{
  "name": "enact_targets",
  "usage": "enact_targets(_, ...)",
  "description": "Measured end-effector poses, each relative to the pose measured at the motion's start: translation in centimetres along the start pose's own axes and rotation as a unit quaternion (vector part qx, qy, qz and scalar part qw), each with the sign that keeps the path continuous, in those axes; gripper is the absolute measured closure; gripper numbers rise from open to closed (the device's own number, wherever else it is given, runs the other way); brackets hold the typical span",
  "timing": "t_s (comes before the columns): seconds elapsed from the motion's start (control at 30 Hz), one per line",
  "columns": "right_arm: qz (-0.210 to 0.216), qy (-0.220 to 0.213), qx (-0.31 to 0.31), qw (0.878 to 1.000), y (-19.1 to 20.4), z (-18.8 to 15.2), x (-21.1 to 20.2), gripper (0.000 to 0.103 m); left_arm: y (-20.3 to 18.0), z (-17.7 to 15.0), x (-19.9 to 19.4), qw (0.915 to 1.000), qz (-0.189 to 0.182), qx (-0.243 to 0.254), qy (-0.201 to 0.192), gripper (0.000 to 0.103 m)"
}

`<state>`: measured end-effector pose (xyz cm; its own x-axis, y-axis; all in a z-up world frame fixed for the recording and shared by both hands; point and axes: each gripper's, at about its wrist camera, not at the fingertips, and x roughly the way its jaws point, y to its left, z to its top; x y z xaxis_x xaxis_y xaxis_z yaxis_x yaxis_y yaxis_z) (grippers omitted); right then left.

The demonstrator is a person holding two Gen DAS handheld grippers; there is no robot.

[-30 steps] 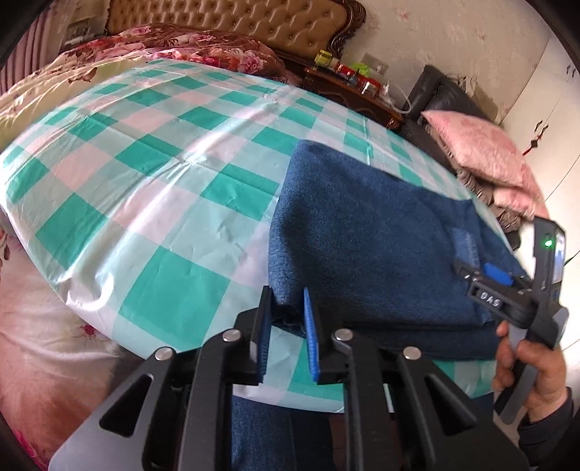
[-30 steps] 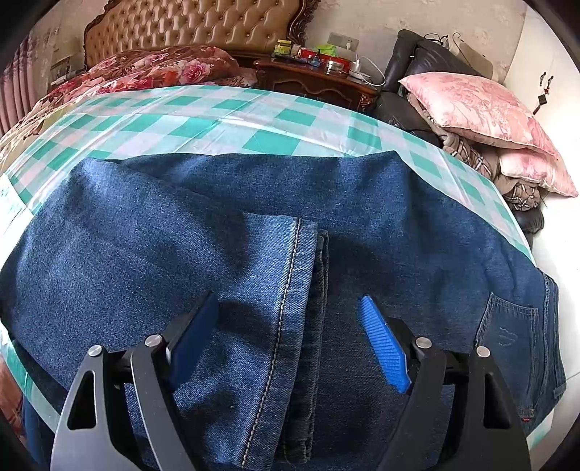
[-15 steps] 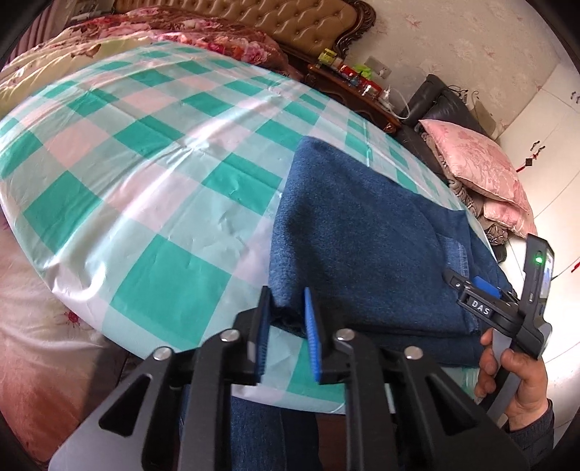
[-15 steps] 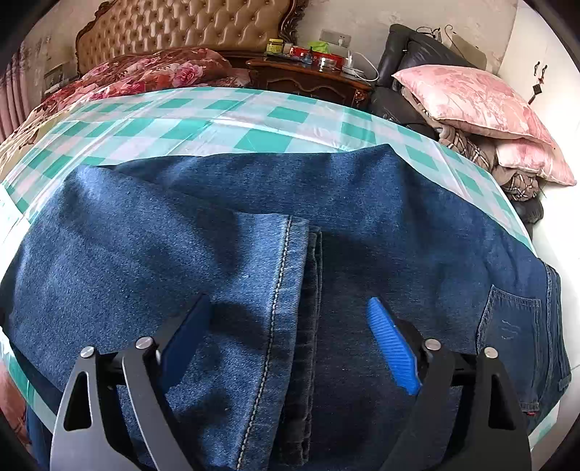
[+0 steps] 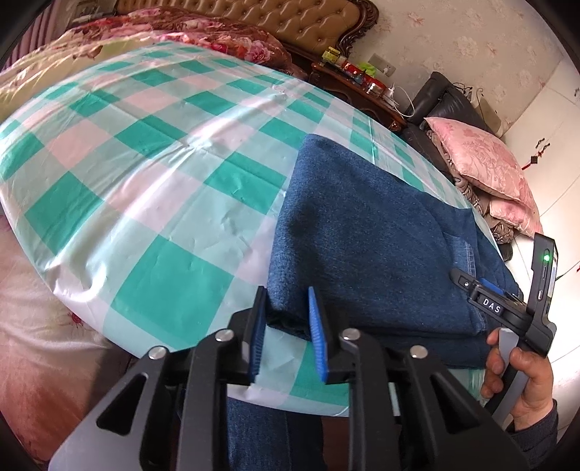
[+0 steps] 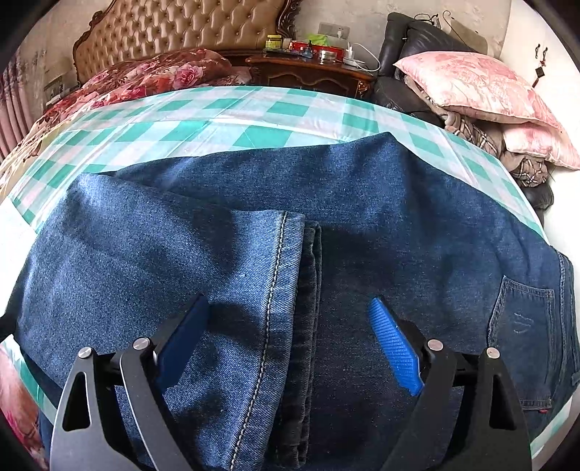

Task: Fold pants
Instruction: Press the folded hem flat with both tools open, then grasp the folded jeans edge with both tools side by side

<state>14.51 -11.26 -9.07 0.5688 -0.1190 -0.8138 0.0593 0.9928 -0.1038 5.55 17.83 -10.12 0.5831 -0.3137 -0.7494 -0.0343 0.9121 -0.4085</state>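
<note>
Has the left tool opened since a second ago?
Yes. The left tool now shows a wider gap between its pads at the jeans' folded corner on the checked cloth; earlier they were nearly pinched.

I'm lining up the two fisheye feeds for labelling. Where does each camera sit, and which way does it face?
Left wrist: on the left hand-held gripper, looking along its fingers across the checked tablecloth at the near left corner of the jeans; the person's right hand with its gripper shows at the right edge.
Right wrist: on the right hand-held gripper, over the jeans, facing the hems and headboard; no hand shows.
Shared: jeans, tablecloth, headboard, pink pillow.
</note>
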Motion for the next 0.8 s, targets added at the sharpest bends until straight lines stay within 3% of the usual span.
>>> enact_targets(0.33,-0.004,0.015,-0.016,1.000,0.3,0.8,0.2,0.017,-0.2,0.1,-0.7,0.9999,-0.011,0.000,-0.013,0.090)
enact_targets(0.4,-0.005,0.015,-0.020,1.000,0.3,0.7,0.1,0.017,0.0,0.0,-0.7,0.9998,-0.014,-0.007,-0.013,0.088)
enact_targets(0.47,-0.005,0.014,-0.022,1.000,0.4,0.7,0.1,0.017,0.4,0.0,-0.5,0.9997,-0.011,-0.017,-0.012,0.080)
enact_targets(0.67,-0.003,0.009,-0.022,1.000,0.3,0.4,0.0,0.017,0.8,0.4,0.0,0.9998,-0.008,-0.016,-0.012,0.075)
enact_targets(0.8,-0.014,0.022,-0.030,0.999,0.4,0.9,-0.2,0.018,0.8,0.4,0.5,0.9998,-0.015,-0.010,-0.006,0.079)
